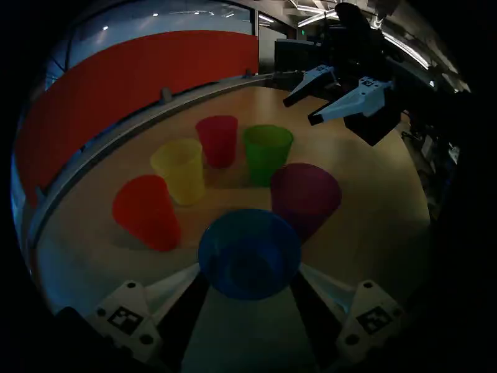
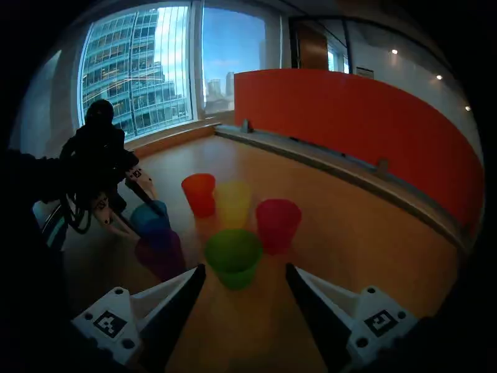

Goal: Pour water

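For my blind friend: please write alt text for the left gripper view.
A blue cup sits clamped in the left gripper's jaws. Beyond stand orange, yellow, red, green and purple cups on a table; the right gripper hovers open.

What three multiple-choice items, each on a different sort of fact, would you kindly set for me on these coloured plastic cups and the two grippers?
1. Which cup is between the fingers of the left gripper?
A. the green plastic cup
B. the translucent blue plastic cup
C. the yellow plastic cup

2. How many cups are there in all?
A. six
B. four
C. eight

3. What state is the right gripper in?
A. shut on a cup
B. shut on nothing
C. open, holding nothing

Answers:
1 B: both fingers press the blue cup's sides.
2 A: an orange-red cup, a crimson cup and a purple cup join the yellow, green and blue ones.
3 C: its fingers are spread in the air above the wooden table.
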